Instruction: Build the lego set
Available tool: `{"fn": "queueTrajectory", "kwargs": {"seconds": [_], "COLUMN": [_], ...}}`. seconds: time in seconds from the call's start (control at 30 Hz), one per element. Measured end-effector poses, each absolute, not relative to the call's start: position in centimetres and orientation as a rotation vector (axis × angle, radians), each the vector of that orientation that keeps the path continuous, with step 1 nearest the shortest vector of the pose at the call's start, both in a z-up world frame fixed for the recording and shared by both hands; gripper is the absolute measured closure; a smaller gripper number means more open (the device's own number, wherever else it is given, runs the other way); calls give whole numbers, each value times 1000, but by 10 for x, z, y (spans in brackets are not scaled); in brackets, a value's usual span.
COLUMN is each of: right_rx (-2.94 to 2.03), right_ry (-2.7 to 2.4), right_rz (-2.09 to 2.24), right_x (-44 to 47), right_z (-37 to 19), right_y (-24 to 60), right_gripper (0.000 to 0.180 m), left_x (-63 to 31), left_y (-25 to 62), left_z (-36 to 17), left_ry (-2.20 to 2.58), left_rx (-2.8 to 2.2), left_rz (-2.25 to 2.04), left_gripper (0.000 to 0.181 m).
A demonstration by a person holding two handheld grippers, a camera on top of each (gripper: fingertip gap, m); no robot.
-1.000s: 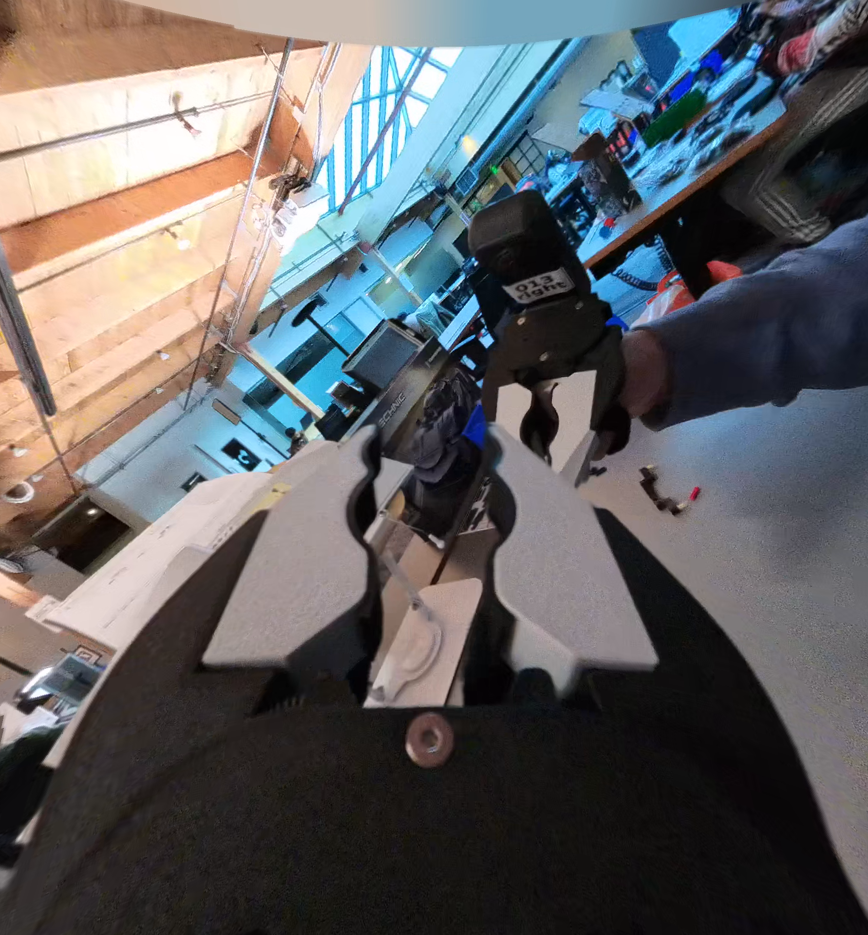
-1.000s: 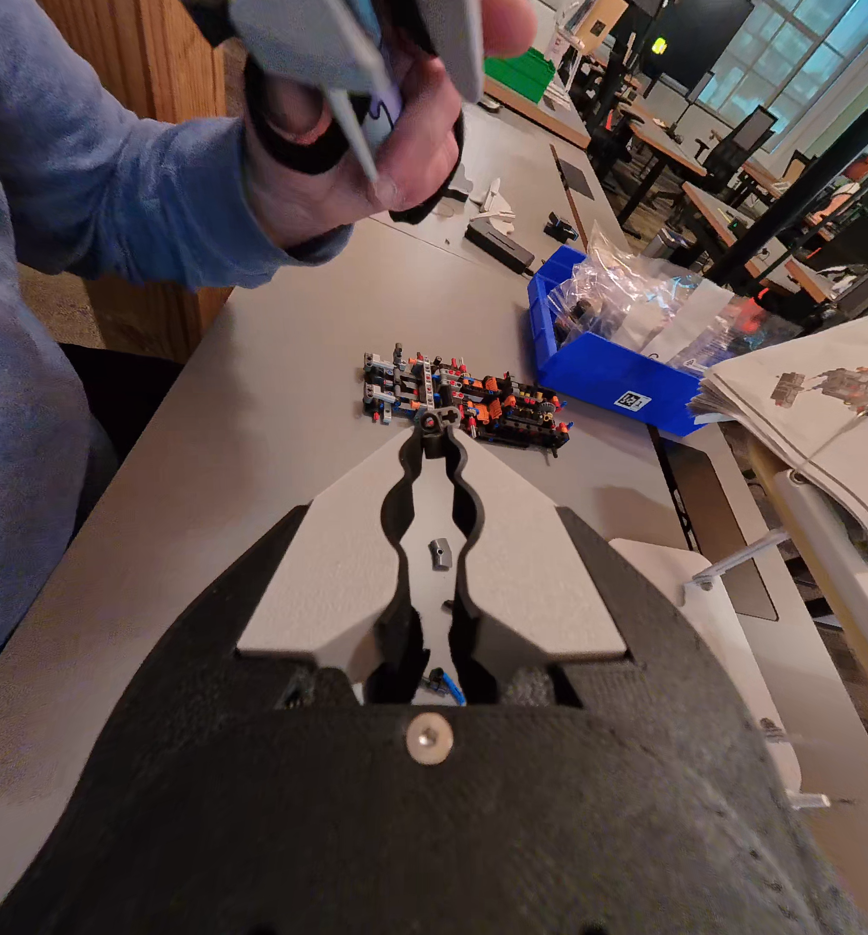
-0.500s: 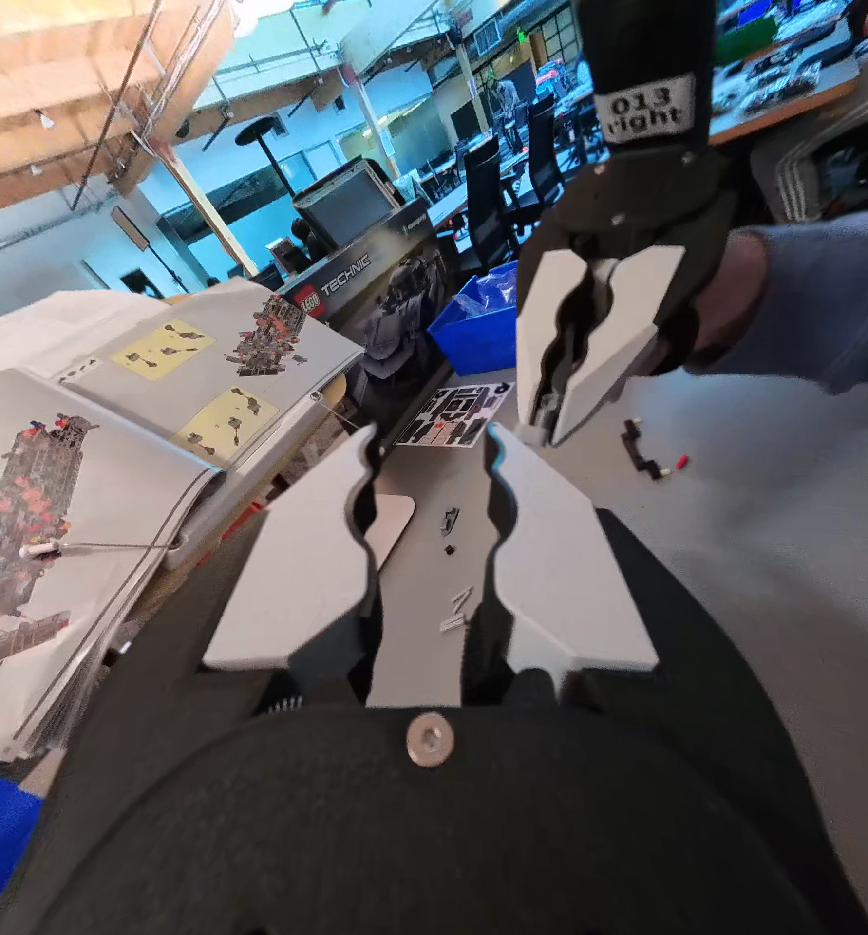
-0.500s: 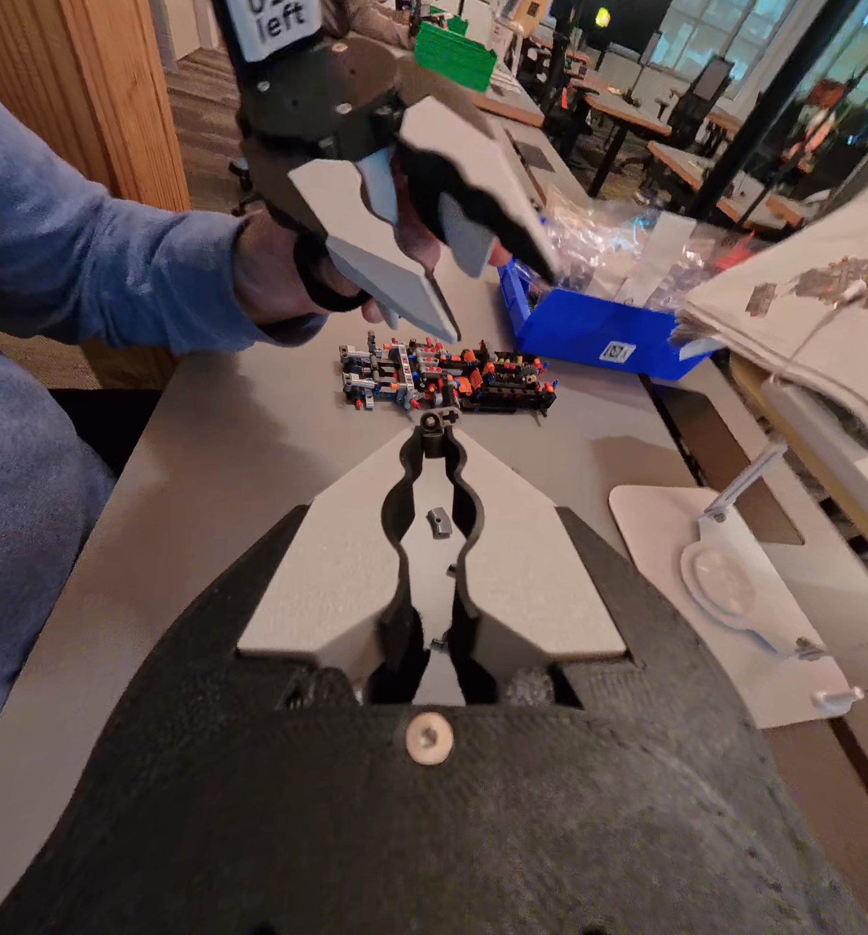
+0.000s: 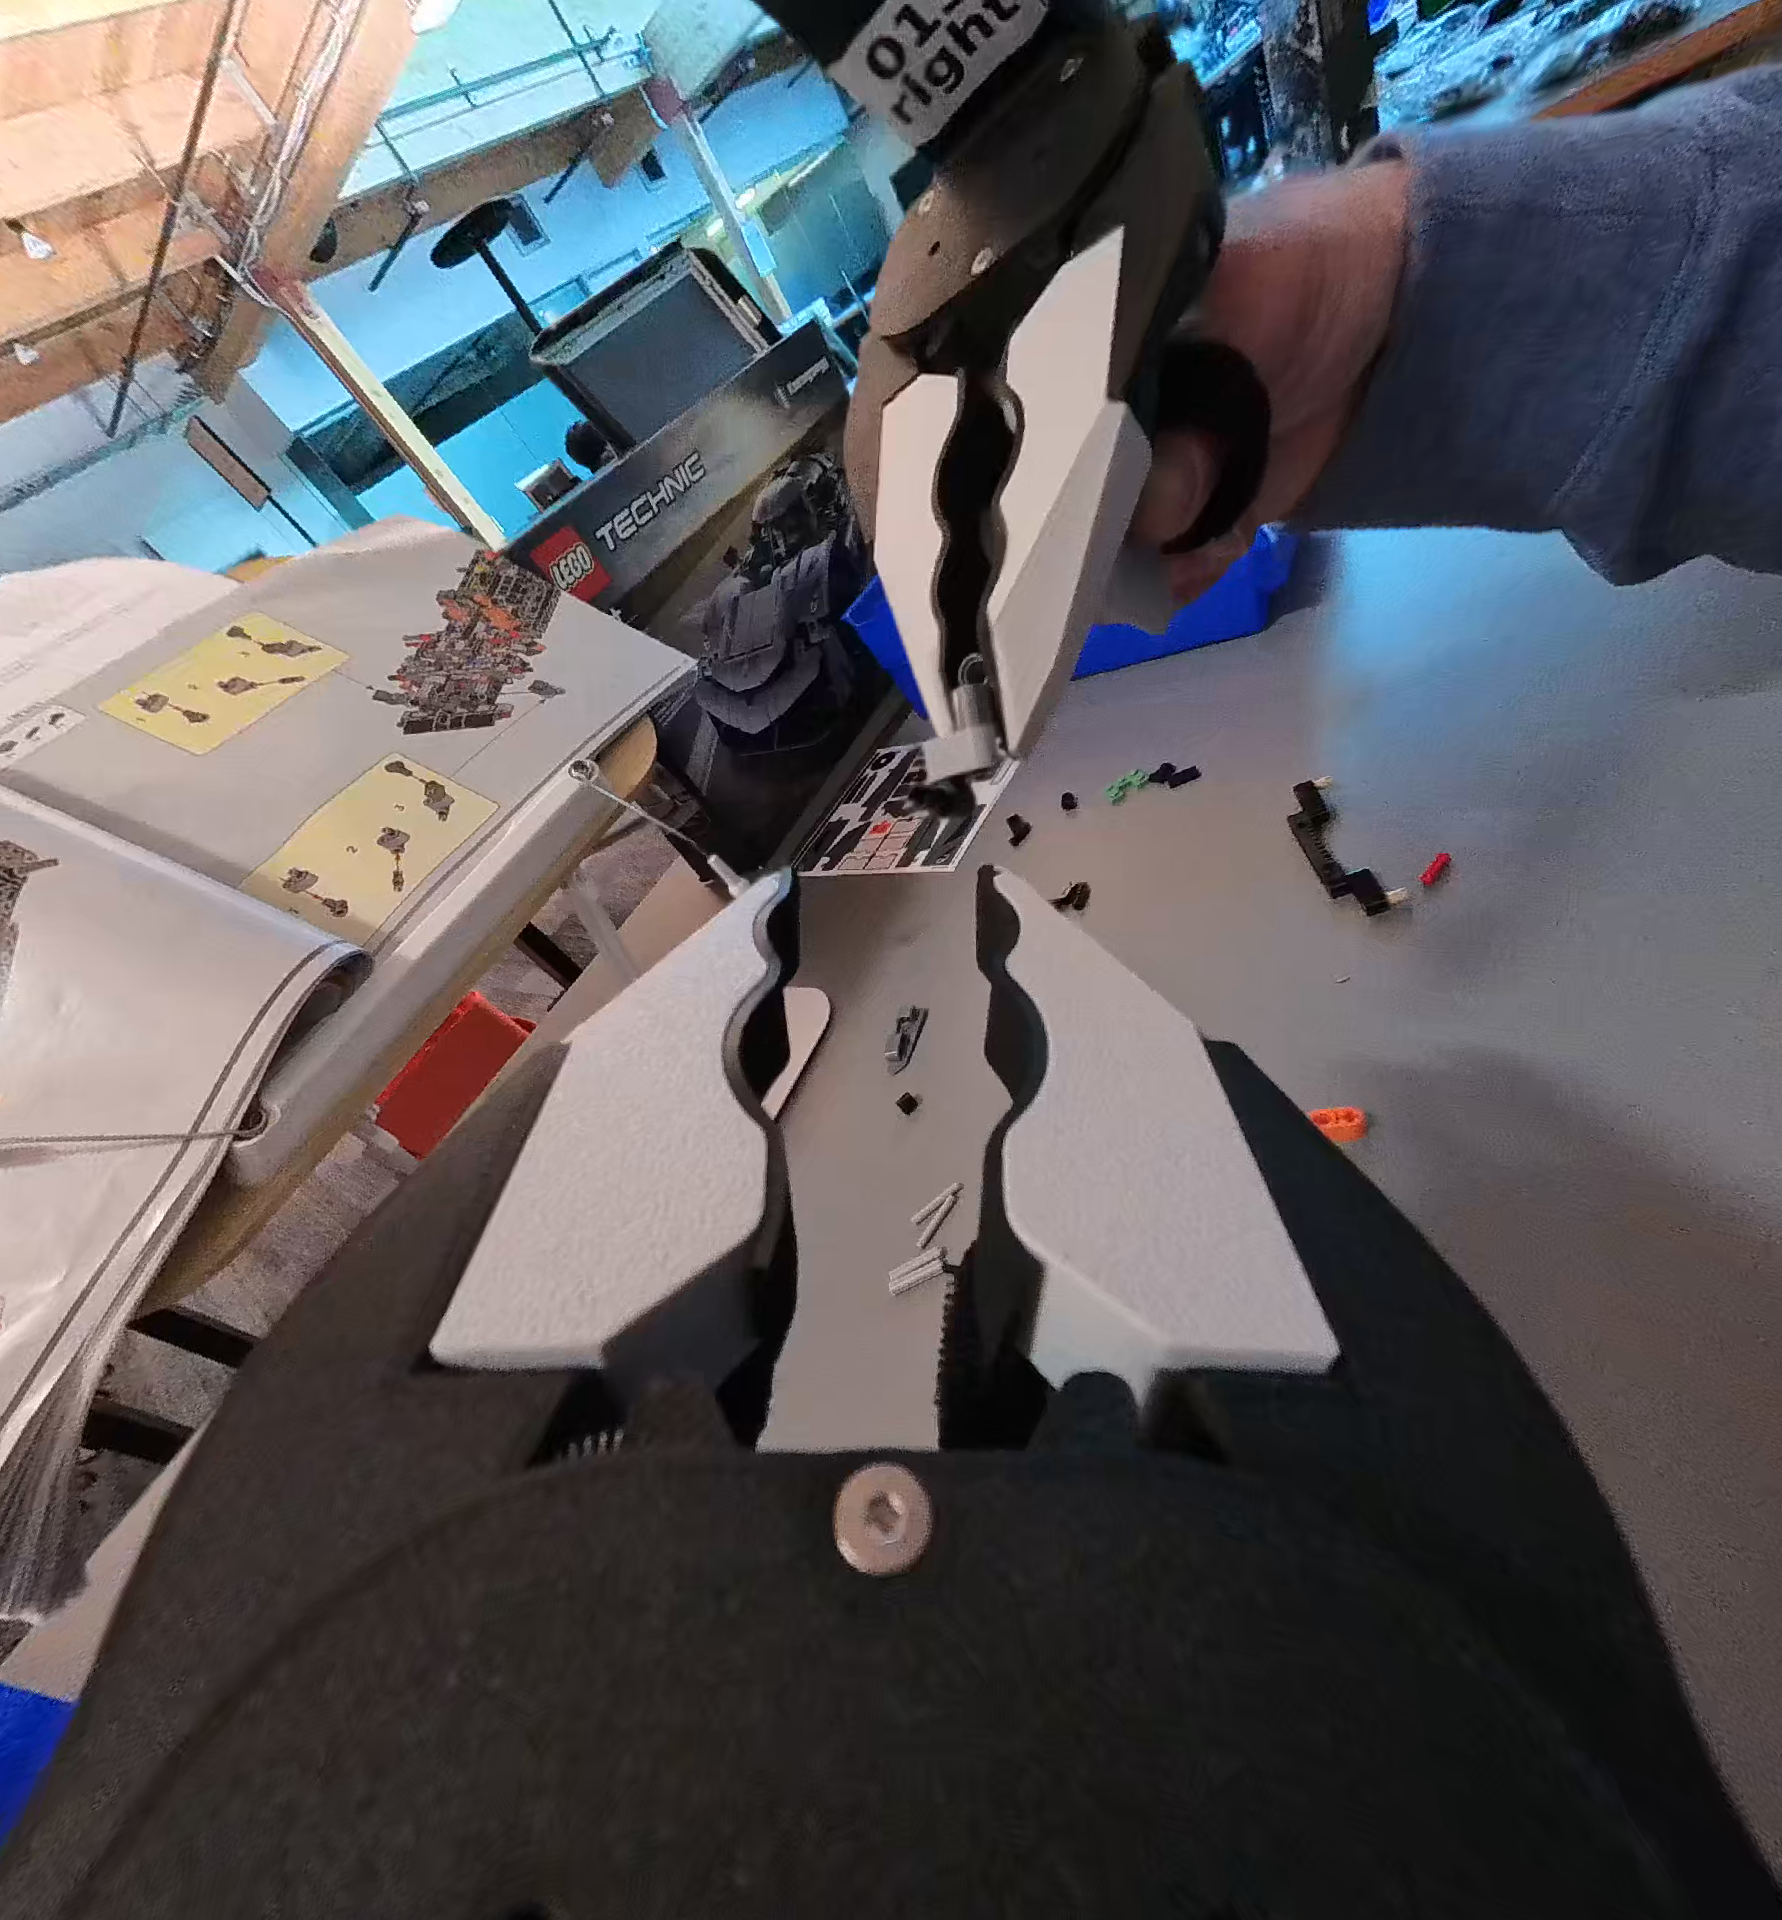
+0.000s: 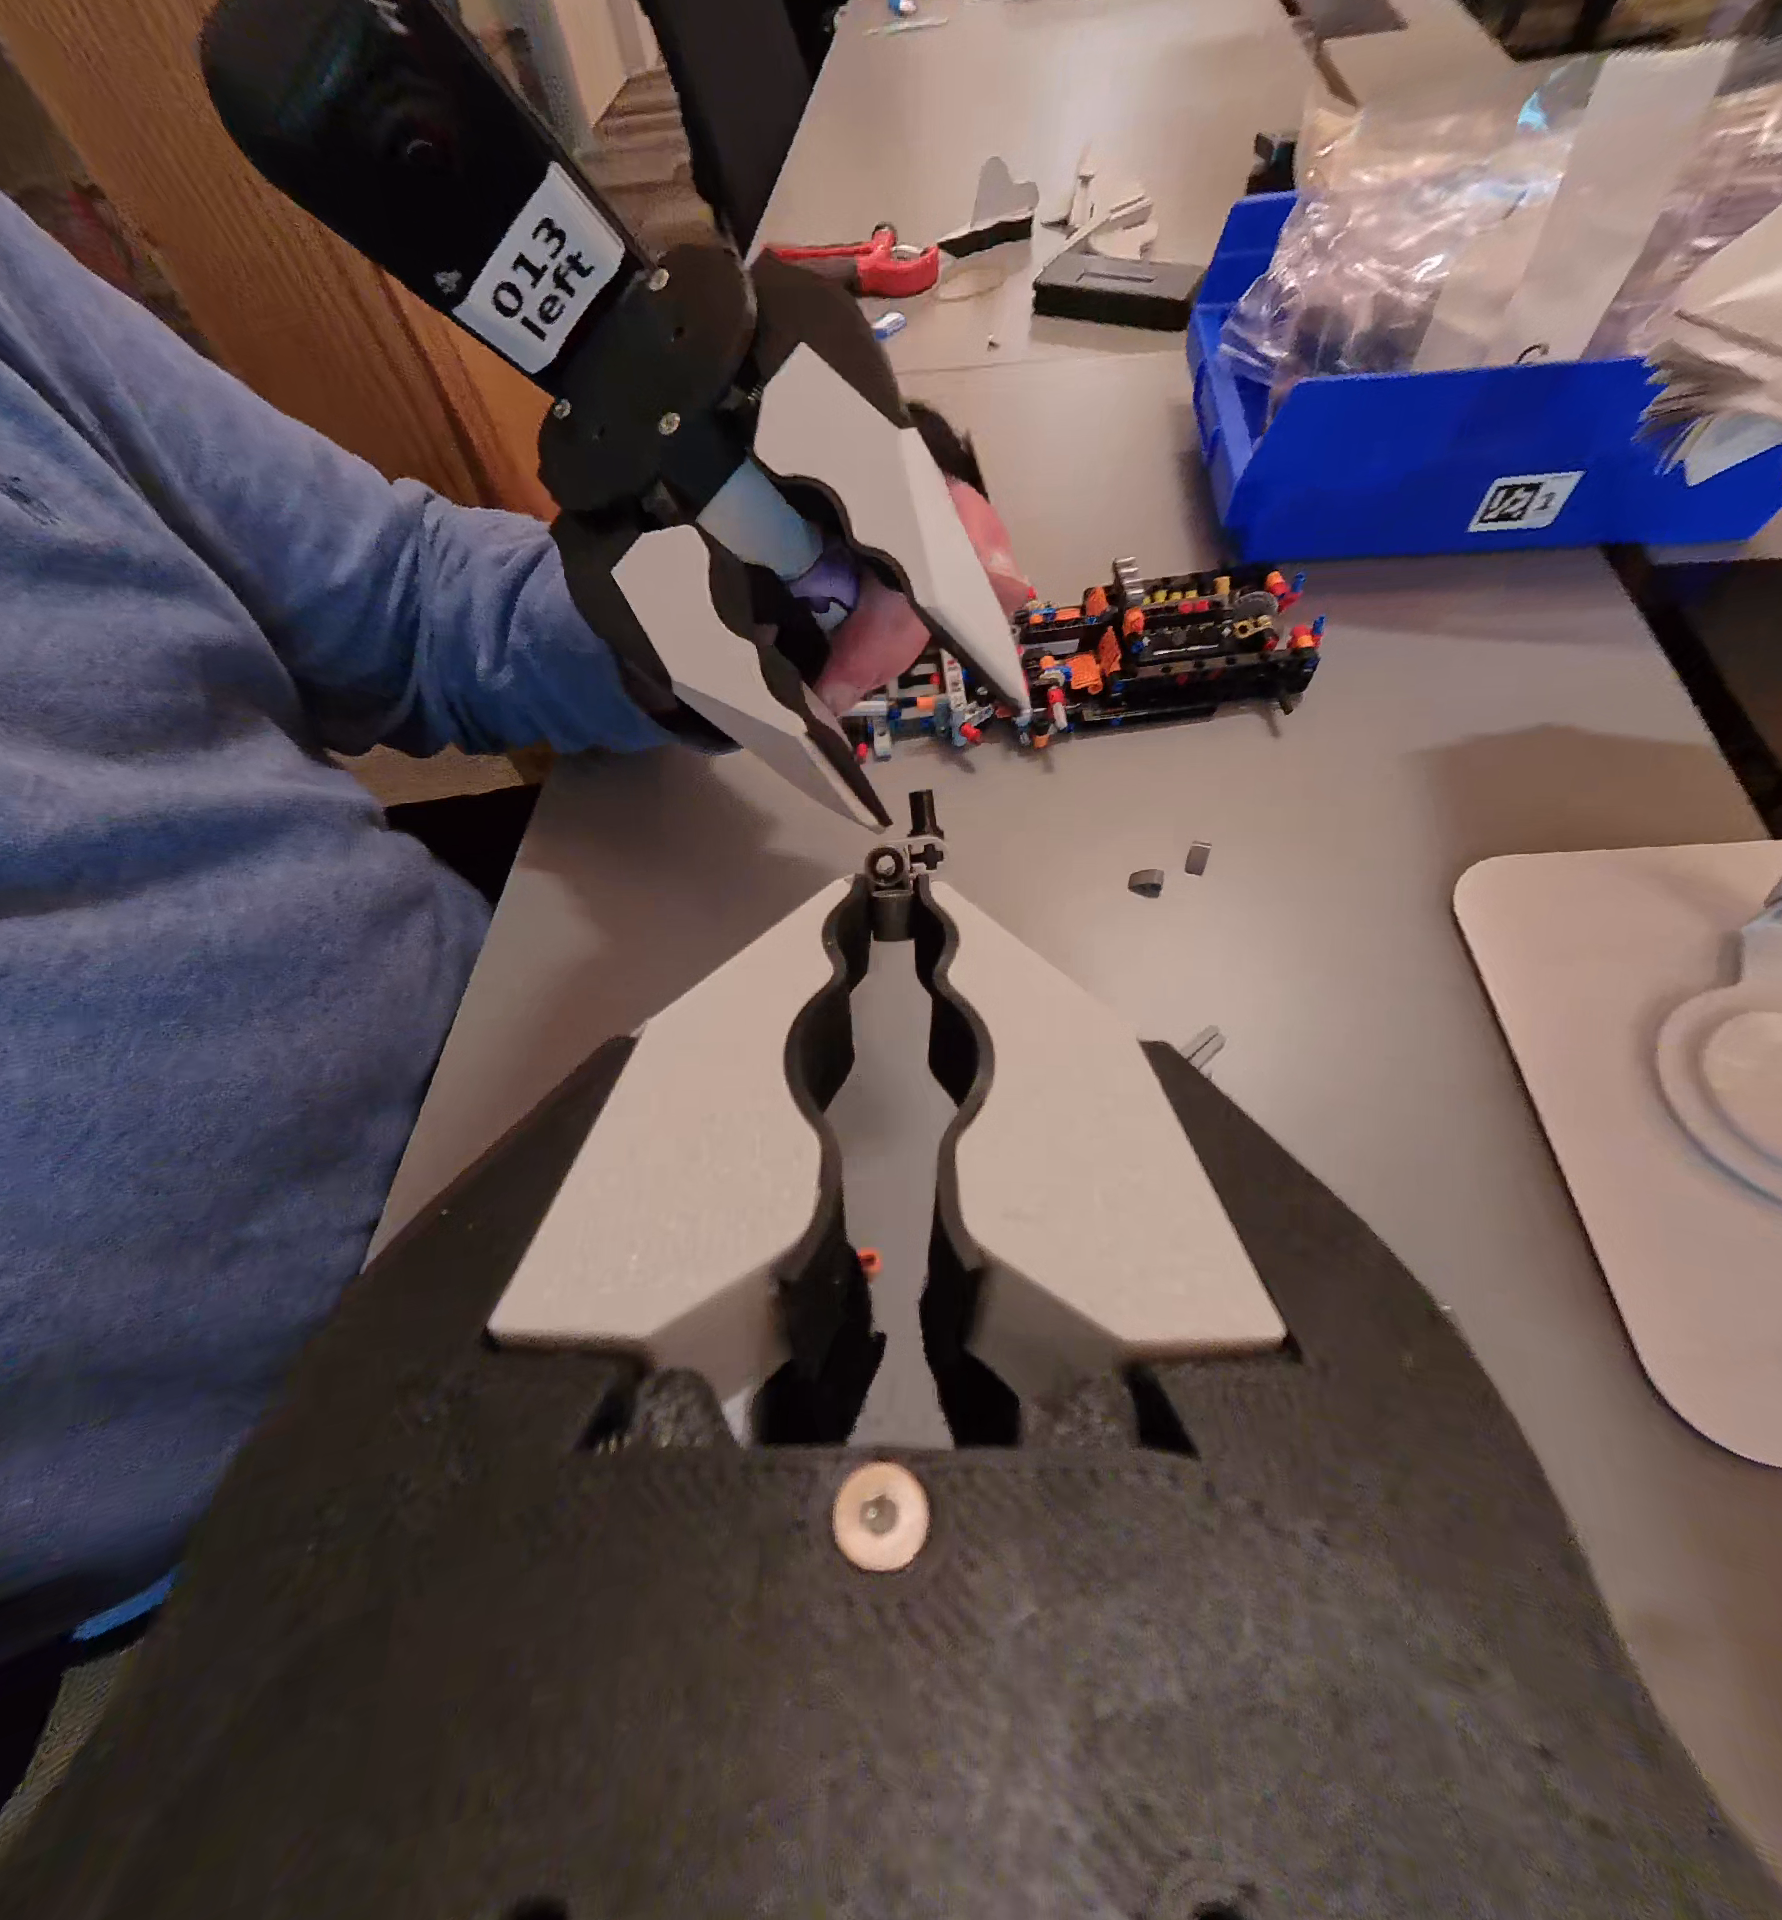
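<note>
One partly built model (image 6: 1126,649), a long chassis of black, orange and grey pieces, is lying on the grey table (image 6: 1334,831) just in front of the blue bin (image 6: 1469,457), so a fair share of the build is looking done. Much appears to be remaining: loose pieces are lying scattered across the table, among them a black beam (image 5: 1334,847), small grey pins (image 5: 928,1236) and an orange piece (image 5: 1339,1119). The right gripper (image 6: 892,883) is clenching a small grey connector (image 6: 892,868) at its fingertips, with a black pin (image 6: 923,816) sticking out of it. The left gripper (image 6: 928,758) is hanging just beside that pin with jaws parted and empty, seemingly closing in on it. Off to the side, the instruction booklet (image 5: 274,748) is lying open on a stand, with the set's box (image 5: 679,488) standing behind it.
</note>
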State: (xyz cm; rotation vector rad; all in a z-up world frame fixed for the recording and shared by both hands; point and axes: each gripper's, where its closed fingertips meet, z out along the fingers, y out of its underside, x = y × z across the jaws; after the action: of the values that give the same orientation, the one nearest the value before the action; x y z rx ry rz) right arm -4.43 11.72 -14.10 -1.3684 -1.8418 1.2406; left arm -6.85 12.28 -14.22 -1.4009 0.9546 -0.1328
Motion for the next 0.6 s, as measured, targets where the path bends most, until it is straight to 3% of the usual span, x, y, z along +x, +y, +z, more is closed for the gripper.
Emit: {"fn": "queueTrajectory", "kwargs": {"seconds": [0.6], "right_rx": [-1470], "right_ry": [-1967], "right_rz": [1259], "right_x": [-39], "right_z": [-159], "right_y": [111], "right_gripper": [174], "left_x": [-45], "left_y": [119], "left_z": [-168], "left_ry": [1063], "left_rx": [-1402], "left_rz": [-163], "left_gripper": [156]}}
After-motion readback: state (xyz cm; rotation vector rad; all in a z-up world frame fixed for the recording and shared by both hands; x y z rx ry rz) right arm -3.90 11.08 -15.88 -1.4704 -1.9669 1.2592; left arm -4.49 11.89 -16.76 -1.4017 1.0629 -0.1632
